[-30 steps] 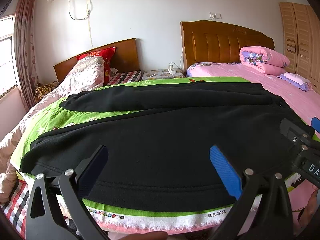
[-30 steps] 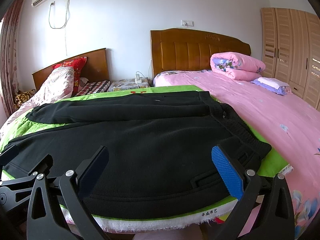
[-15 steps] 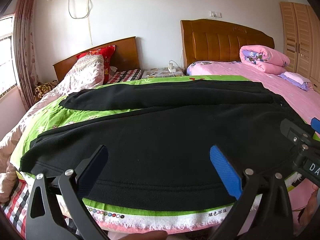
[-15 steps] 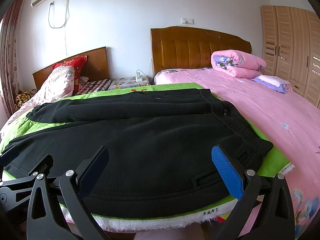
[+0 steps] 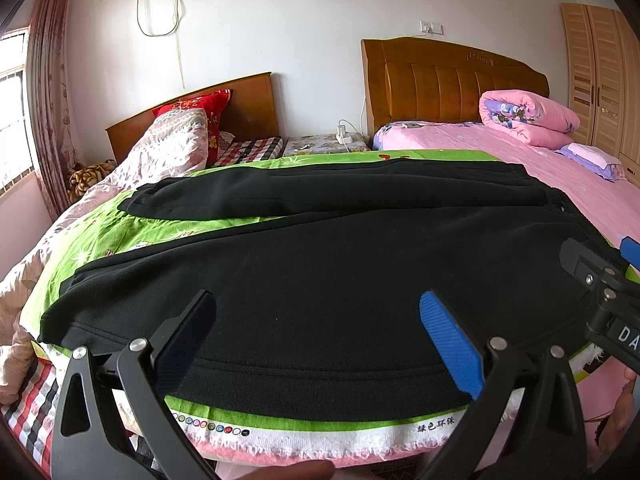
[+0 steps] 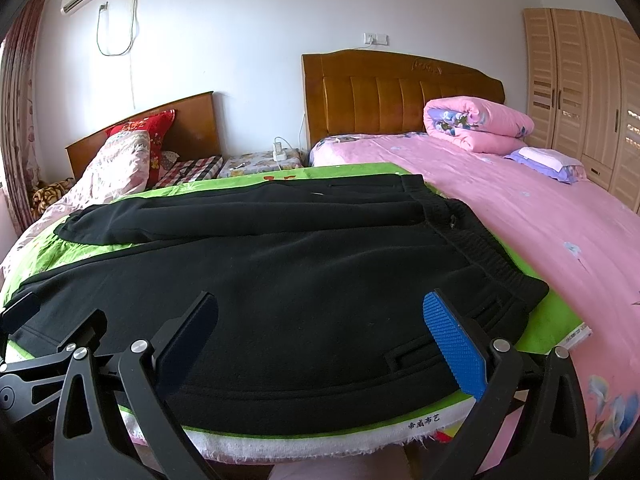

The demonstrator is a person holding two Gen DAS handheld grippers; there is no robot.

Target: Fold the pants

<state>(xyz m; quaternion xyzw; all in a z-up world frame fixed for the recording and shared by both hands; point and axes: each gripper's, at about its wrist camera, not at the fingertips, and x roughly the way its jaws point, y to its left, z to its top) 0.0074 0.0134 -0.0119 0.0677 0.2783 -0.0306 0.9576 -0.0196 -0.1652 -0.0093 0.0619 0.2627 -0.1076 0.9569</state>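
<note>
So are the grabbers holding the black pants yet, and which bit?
Nothing is held. The left gripper and right gripper are both open, hanging near the front edge of the black pants, not pinching them.

Pants [image 5: 320,280] spread flat on sheet [image 5: 120,236], legs toward 9 o'clock, waistband toward 3 o'clock, far leg [image 5: 320,192] behind near leg at 12 o'clock. Sheet on bed [image 6: 540,232], fringed edge at 6 o'clock. Left gripper [image 5: 316,332] at 6 o'clock over near pants edge; right gripper [image 6: 320,332] just beside, at its 3 o'clock. Rolled quilt [image 5: 528,118] at 1 o'clock before headboard [image 5: 448,76]. Wardrobe [image 6: 580,88] at 2 o'clock. Second bed at 10 o'clock, pillow [image 5: 196,118] against its headboard.
</note>
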